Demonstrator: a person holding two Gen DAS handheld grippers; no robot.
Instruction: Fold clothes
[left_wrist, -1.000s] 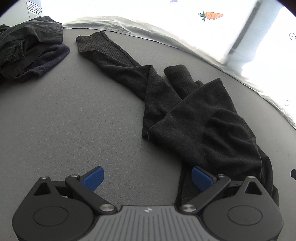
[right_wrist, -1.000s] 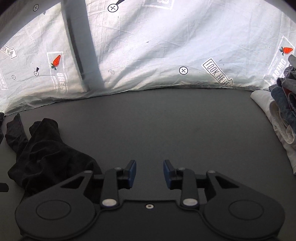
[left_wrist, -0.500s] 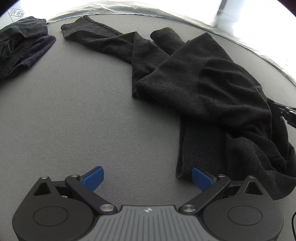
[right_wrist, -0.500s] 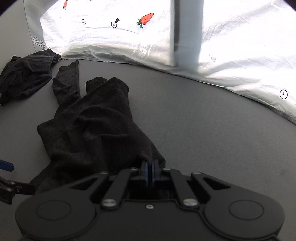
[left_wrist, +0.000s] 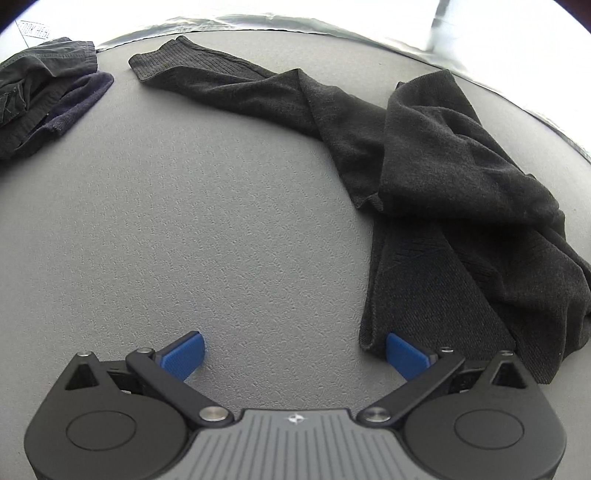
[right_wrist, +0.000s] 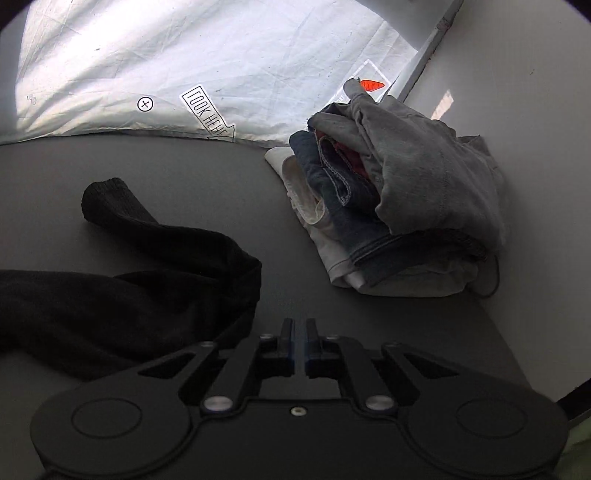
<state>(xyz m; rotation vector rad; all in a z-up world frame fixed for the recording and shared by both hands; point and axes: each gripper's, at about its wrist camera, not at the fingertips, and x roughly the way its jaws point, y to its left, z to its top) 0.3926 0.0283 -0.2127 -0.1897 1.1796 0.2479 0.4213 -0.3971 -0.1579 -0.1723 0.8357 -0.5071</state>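
The left gripper (left_wrist: 294, 352) sits low over the grey textured table (left_wrist: 192, 236) with its blue pads (left_wrist: 183, 354) spread wide and nothing between them. The right-hand pad is just at the near hem of the black knit sweater (left_wrist: 443, 192); can't tell if it's actually touching. The sweater is sprawled across the right side of the table, one ribbed sleeve (left_wrist: 207, 79) stretched out toward the far left, the body bunched up and folded over itself. Way off in the far-left corner there's a pile of dark clothes (left_wrist: 40, 96) with a navy piece poking out from under it.

On the other side, the right gripper (right_wrist: 300, 349) has its jaws nearly pressed together, only a thin slit showing, and they've just cracked open a touch. Nothing visible between them. The black sweater (right_wrist: 122, 291) lies just left of it, with a cuff (right_wrist: 107, 201) sticking up toward the back. To the right sits a stack of folded clothes (right_wrist: 399, 206): grey on top, denim blue in the middle, white underneath, near the table's edge. Behind it all hangs a white sheet (right_wrist: 221, 55) with a "LOOK HERE" arrow (right_wrist: 207, 114) and a carrot print (right_wrist: 371, 85).
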